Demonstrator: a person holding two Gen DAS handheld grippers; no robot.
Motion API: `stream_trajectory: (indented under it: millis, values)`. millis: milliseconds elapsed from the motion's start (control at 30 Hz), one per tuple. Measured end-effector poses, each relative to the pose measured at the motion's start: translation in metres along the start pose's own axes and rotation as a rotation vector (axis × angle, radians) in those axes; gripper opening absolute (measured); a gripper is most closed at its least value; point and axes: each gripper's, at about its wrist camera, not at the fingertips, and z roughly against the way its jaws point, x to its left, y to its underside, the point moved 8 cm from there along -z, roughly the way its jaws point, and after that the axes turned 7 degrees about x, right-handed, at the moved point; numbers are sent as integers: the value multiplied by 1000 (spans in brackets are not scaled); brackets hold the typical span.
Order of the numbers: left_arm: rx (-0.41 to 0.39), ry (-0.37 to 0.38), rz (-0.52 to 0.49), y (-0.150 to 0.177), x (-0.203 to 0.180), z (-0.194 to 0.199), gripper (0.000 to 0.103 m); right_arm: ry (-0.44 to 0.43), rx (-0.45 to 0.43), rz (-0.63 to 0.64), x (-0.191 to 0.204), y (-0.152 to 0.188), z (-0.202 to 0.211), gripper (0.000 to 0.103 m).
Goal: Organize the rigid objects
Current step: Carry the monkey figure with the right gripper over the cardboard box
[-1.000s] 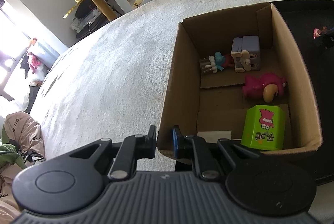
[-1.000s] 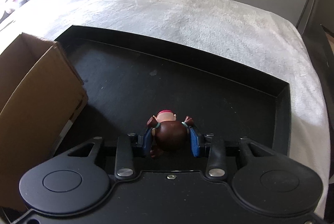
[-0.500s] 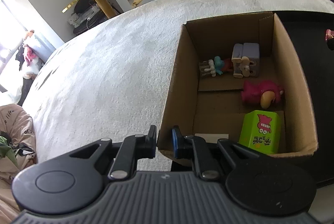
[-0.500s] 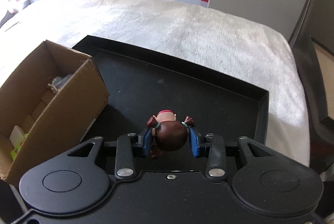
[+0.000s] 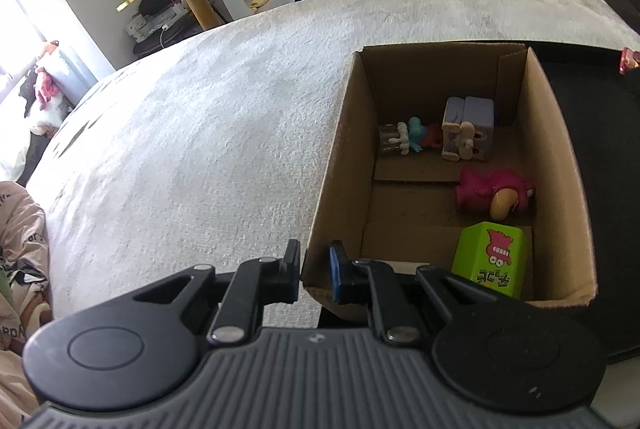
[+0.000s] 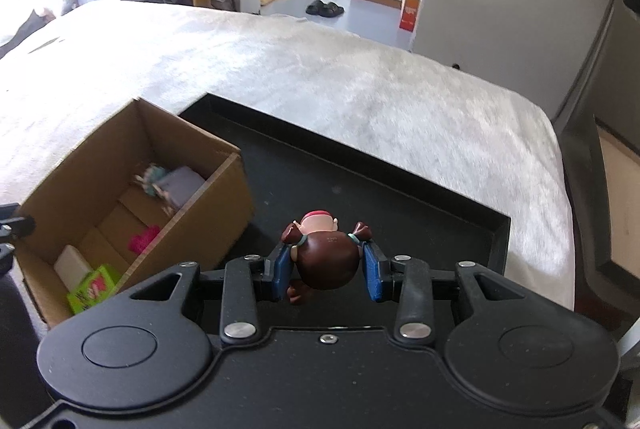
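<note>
Right wrist view first: nearest to me, my right gripper (image 6: 327, 271) is clenched on a small doll figure (image 6: 326, 257) with brown pigtails and a pink cap, its head pinched between the blue pads and held up above the black tray (image 6: 400, 197). I see nothing lying loose on the visible part of the tray, so I judge this figure is among the last to go. To the left and a little farther off stands the cardboard box (image 6: 208, 205), its open top facing up, set against the tray's left side on the white bed (image 6: 320, 77).

From the left wrist view, my left gripper (image 5: 315, 271) straddles the box's near corner wall, pads on either side of the cardboard with a small gap showing; I judge it is steadying the box, but I cannot tell whether it really bites. Inside the box, near to far, lie a green carton (image 5: 490, 263), a pink figure (image 5: 494, 191), a grey block toy (image 5: 468, 129) and a small teal figure (image 5: 416, 133).

The step in hand is the carry to the box. Next I should swing the doll left over the free floor on the box's left side, lower it past the rim, then let go.
</note>
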Motion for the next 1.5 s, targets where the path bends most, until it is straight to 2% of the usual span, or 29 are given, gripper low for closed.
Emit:
stream_trajectory:
  millis: [867, 1500]
  values:
    - [-22, 146, 122, 3, 18, 5, 10, -49, -58, 125, 73, -45, 27, 37]
    - [-6, 234, 204, 4, 31, 0, 10, -116, -15, 270, 143, -55, 13, 37]
